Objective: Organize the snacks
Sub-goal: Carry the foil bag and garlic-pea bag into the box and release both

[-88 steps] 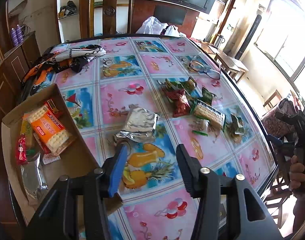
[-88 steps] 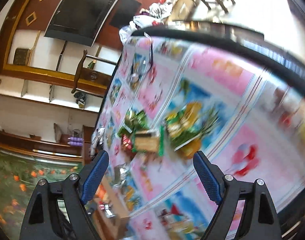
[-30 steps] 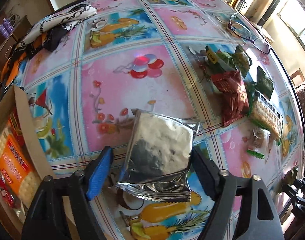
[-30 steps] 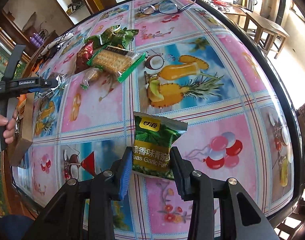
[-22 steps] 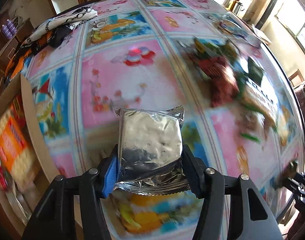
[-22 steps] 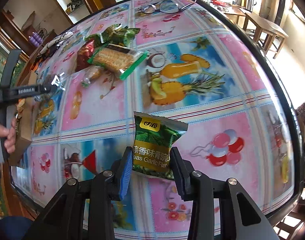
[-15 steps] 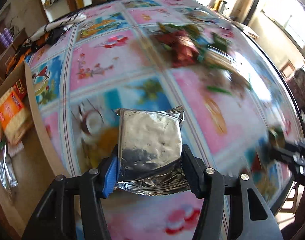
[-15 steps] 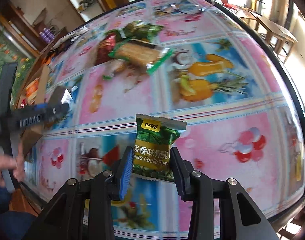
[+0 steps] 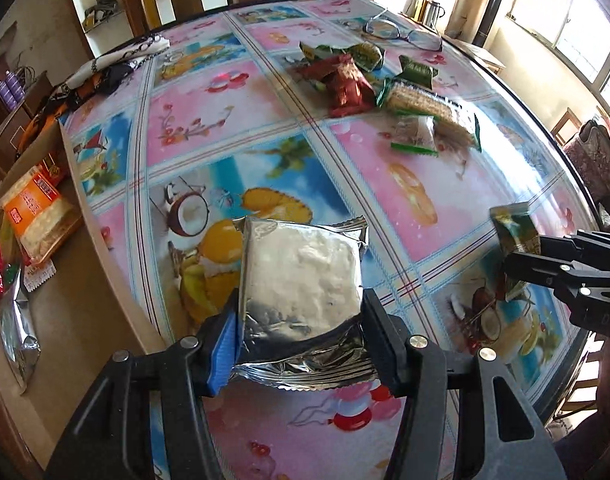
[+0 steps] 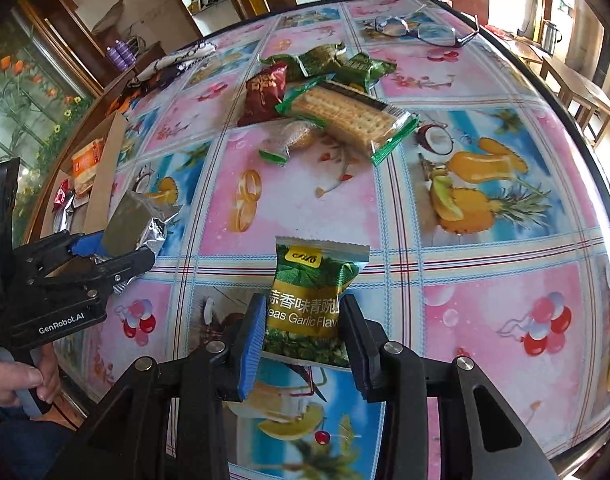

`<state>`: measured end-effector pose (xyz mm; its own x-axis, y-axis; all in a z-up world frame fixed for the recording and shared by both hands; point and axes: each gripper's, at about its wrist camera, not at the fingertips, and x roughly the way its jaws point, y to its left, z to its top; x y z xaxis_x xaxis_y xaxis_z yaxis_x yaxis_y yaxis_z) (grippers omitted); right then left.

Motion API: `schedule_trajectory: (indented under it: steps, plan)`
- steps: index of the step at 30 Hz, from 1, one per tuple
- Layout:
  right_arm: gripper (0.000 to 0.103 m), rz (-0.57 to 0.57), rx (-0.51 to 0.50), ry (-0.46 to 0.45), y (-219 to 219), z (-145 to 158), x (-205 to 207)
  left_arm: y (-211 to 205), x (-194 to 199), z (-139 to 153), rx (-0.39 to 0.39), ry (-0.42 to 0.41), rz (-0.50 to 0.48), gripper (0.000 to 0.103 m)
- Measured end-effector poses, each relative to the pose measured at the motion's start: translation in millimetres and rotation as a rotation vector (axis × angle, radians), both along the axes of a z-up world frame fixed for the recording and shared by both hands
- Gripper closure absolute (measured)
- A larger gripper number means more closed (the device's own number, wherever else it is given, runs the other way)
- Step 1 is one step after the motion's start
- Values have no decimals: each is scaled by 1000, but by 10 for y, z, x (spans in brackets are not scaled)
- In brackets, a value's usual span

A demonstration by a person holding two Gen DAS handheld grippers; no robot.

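Observation:
My left gripper is shut on a silver foil packet and holds it over the flowered tablecloth, just right of the open cardboard box. The box holds an orange cracker pack and other snacks. My right gripper is shut on a green garlic-pea packet above the table's near part. The right wrist view shows the left gripper with the silver foil packet beside the cardboard box. In the left wrist view the right gripper carries the green garlic-pea packet at the right edge.
A loose pile lies mid-table: a red packet, a green-wrapped cracker pack, several green packets and a small clear bag. Glasses lie at the far side and a patterned cloth far left. A hand grips the left handle.
The left gripper closed on the silver packet, lifted it and carried it toward the near edge beside the box. The right gripper kept its green packet and drifted left.

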<state>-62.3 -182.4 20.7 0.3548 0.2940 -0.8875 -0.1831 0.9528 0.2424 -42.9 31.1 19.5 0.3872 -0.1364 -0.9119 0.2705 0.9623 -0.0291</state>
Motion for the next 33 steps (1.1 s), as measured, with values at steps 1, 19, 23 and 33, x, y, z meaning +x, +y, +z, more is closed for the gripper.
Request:
schedule_trajectory:
  steps: [1, 19, 23, 33]
  plan:
    - [62, 0, 1, 6, 6, -13, 7, -1, 6, -8, 0, 2, -1, 47]
    - [63, 0, -33, 6, 41, -32, 74, -38, 164, -43, 32, -29, -13, 46]
    - [64, 11, -26, -18, 61, 9, 56, -25, 137, 4, 14, -43, -4, 46]
    - [64, 54, 1, -82, 191, 143, 12, 135, 85, 318, -1, -121, 33, 46]
